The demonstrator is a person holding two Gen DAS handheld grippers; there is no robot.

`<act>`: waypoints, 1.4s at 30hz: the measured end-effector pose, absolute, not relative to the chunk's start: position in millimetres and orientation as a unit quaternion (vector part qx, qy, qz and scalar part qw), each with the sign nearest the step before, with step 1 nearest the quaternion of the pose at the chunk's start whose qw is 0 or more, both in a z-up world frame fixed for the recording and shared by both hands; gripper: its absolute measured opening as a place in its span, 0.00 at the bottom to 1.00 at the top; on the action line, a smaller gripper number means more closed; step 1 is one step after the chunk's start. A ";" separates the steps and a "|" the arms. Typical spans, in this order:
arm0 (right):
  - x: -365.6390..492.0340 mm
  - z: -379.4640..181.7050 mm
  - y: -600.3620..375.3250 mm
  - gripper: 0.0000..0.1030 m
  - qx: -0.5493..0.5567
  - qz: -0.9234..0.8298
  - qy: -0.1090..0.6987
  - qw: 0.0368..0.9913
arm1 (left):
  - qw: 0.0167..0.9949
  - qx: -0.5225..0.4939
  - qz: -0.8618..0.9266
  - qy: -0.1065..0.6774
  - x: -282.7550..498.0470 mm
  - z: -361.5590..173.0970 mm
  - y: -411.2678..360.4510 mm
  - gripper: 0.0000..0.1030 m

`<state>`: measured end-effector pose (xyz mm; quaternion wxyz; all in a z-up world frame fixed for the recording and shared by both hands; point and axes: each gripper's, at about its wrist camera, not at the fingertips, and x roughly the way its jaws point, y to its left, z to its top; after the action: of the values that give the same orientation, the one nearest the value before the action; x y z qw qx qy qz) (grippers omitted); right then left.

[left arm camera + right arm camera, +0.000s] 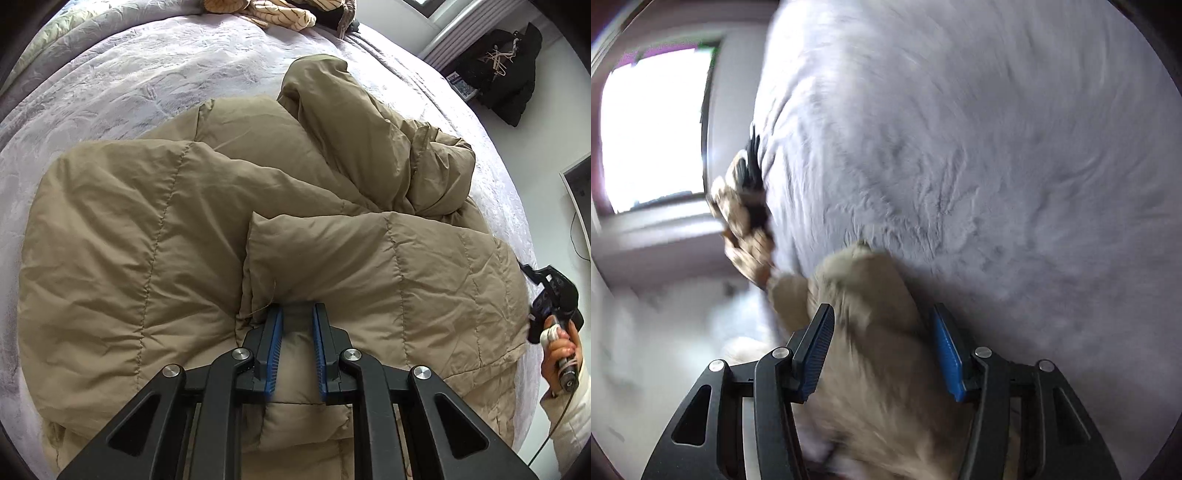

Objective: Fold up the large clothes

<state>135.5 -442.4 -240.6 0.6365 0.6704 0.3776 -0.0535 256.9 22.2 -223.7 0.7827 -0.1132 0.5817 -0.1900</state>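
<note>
1. Left gripper [297, 345], bottom centre of the left wrist view: jaws narrow, blue pads pinching a fold of the tan coat [207, 221]. Grip looks firm.
2. Right gripper [882, 350], bottom centre of the right wrist view: jaws partly apart, coat fabric [871, 332] between them. The picture is heavily blurred, and I cannot tell whether the pads press on the cloth.
3. Coat location: spread over the middle of the bed [110, 81], one sleeve bunched toward the upper right of the left wrist view. The person's hand [561, 354] with the right tool sits at that view's right edge, just beside the coat hem.
4. Risk, my judgement: puffy, slick fabric. If the right jaws are not closed on it, the cloth may slide out once pulled, and the fold would come out lopsided.
5. Risk: the left pinch holds a small fold only; a hard tug could strip it free or drag the whole coat across the bed.
6. Risk: the bunched sleeve may get trapped inside the fold, leaving a lump.
7. Containers: none seen. A patterned garment [273, 14] lies loose at the top of the left wrist view; dark clothing [506, 77] hangs at upper right.
</note>
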 end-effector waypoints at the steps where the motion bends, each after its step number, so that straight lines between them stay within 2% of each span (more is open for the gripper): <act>1: 141.4 -243.9 -441.9 0.17 0.686 -0.038 0.363 0.630 | 0.782 -0.114 -0.190 0.582 256.9 -224.1 23.4 0.17; 4: 162.9 -218.5 -433.2 0.11 0.590 -0.041 0.395 0.703 | 0.781 -0.114 -0.193 0.583 257.4 -225.2 20.9 0.17; 7: 173.9 -219.7 -433.4 0.10 0.502 -0.080 0.447 0.736 | 0.779 -0.119 -0.195 0.584 257.7 -226.1 21.5 0.17; 12: 164.3 -236.9 -443.8 0.06 0.481 -0.132 0.457 0.737 | 0.779 -0.117 -0.194 0.585 258.5 -226.5 23.8 0.17; 17: 146.3 -187.3 -422.9 0.06 0.375 -0.173 0.468 0.781 | 0.781 -0.115 -0.191 0.584 258.1 -225.6 21.1 0.17; 22: 112.5 -143.8 -378.1 0.06 0.291 -0.137 0.460 0.828 | 0.782 -0.114 -0.190 0.583 257.2 -225.4 20.7 0.17; 27: 107.3 -163.2 -335.6 0.06 0.217 -0.105 0.514 0.823 | 0.789 -0.098 -0.193 0.575 254.4 -225.1 17.8 0.17; 31: 109.0 -191.5 -331.7 0.04 0.216 -0.113 0.529 0.813 | 0.795 -0.081 -0.192 0.569 251.7 -224.0 14.4 0.17; 37: 115.3 -186.9 -333.5 0.04 0.214 -0.118 0.534 0.810 | 0.809 -0.071 -0.182 0.555 229.4 -192.1 23.0 0.17; 42: 110.1 -191.2 -331.8 0.05 0.220 -0.119 0.529 0.811 | 0.805 -0.010 -0.168 0.570 204.9 -213.7 22.5 0.17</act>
<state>110.1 -331.8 -191.2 0.8106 0.2203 0.5293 -0.1193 204.9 22.5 -213.7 0.8046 -0.0096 0.5696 -0.1678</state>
